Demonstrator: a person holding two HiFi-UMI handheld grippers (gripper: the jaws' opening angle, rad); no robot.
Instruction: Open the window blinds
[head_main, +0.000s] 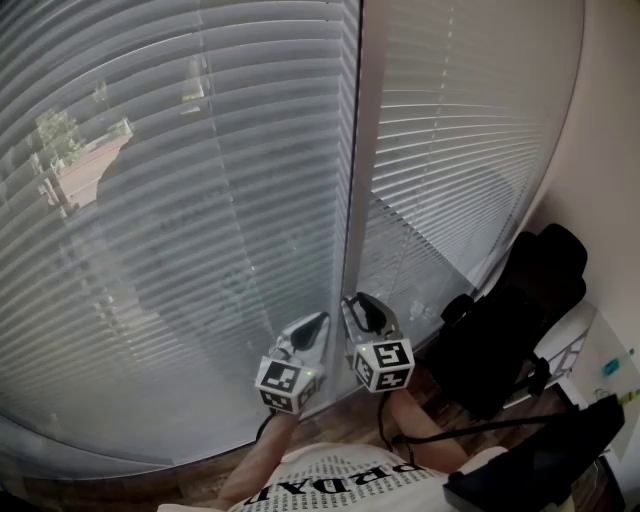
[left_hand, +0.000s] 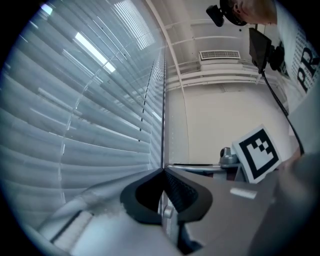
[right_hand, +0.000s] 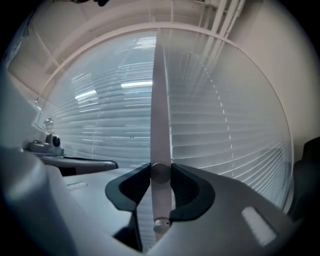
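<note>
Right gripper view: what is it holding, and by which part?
The wand of the blinds, gripped near its lower end between the fingers.

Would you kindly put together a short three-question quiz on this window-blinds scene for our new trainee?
1. True or false: the right gripper is closed on the pale wand.
2. The blinds are: A) pulled fully up, B) let down, C) lying on the floor.
3. Fill in: in the head view, the black chair stands at the picture's ___ side.
Key: 1 true; 2 B; 3 right.
</note>
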